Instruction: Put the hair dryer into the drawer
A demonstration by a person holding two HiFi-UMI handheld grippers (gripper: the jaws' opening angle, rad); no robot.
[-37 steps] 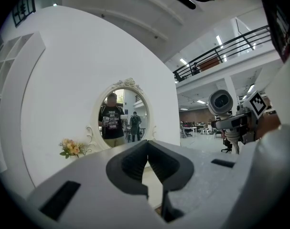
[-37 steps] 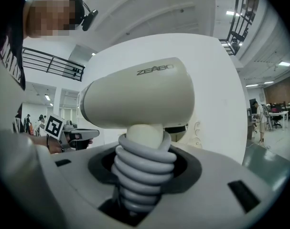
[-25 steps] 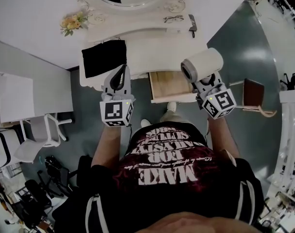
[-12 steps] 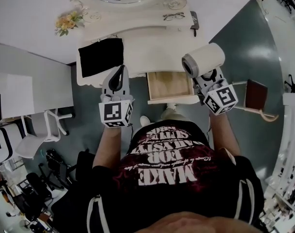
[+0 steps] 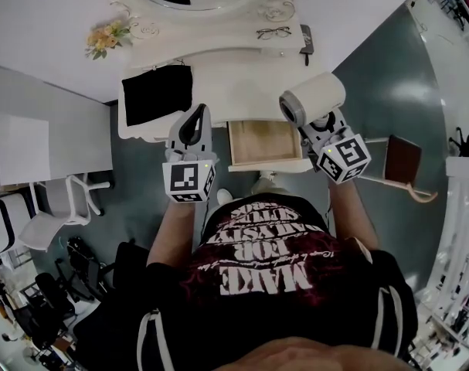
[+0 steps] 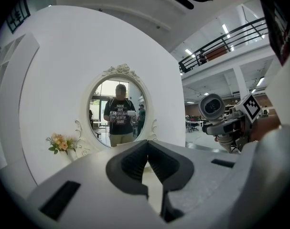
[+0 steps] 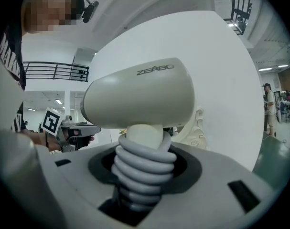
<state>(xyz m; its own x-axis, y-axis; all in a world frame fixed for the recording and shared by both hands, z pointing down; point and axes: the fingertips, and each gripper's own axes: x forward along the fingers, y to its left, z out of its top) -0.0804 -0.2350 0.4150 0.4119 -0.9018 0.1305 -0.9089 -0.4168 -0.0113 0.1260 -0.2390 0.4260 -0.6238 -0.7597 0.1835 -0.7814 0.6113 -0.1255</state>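
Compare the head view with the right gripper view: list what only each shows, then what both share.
Only the head view: the open drawer, the black mat and the glasses. Only the right gripper view: the grey cord coiled round the handle of the hair dryer, and the lettering on its body. Both: the hair dryer gripped in the right tool, and the left tool.

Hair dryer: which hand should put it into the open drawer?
Right. The right hand-held gripper holds the hair dryer by its handle, beside the open drawer; the left hand-held gripper is shut and empty.
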